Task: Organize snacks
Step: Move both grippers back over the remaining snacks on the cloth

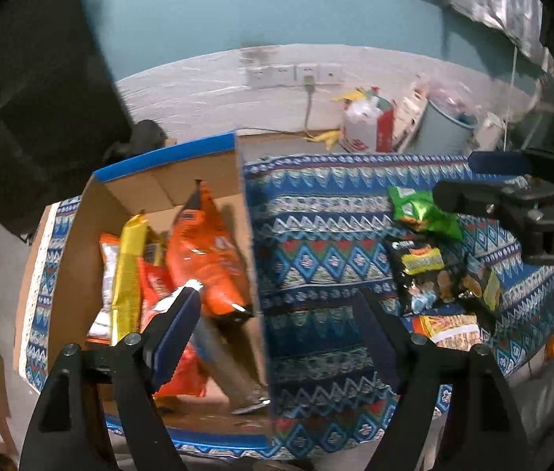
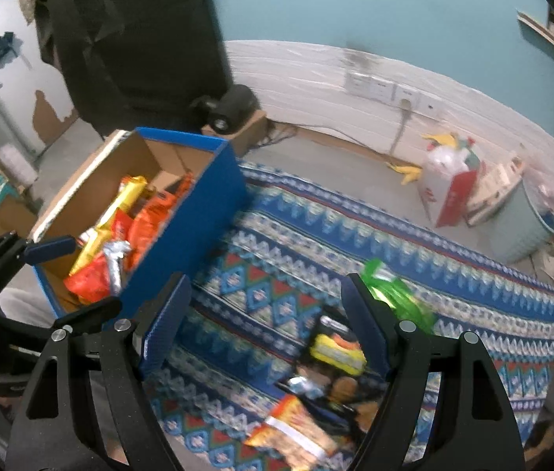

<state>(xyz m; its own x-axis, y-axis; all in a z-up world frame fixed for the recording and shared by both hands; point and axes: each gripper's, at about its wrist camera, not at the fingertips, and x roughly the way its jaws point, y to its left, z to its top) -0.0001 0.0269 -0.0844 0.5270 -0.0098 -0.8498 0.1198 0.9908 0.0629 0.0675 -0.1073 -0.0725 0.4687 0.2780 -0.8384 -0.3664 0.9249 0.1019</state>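
A blue cardboard box [image 1: 167, 153] stands on the left of a patterned blue cloth [image 1: 316, 243] and holds several snack bags, among them a large orange bag [image 1: 206, 251] and a yellow packet [image 1: 129, 271]. My left gripper [image 1: 277, 298] is open and empty over the box's right wall. Loose snacks lie on the cloth: a green bag [image 1: 422, 212], a black bag [image 1: 434, 274] and an orange-white bag [image 1: 449, 329]. My right gripper [image 2: 265, 286] is open and empty above the black bag [image 2: 335, 353], the green bag [image 2: 398, 294] and the orange-white bag [image 2: 296, 428]. The box [image 2: 190, 212] is to its left.
A white and red bag [image 1: 367, 125], a light blue bin [image 1: 445, 125] and yellow banana peels [image 1: 324, 137] sit on the floor by the far wall. A dark chair back [image 2: 131, 39] rises behind the box. A small cardboard box with a black object [image 2: 237, 117] stands beyond it.
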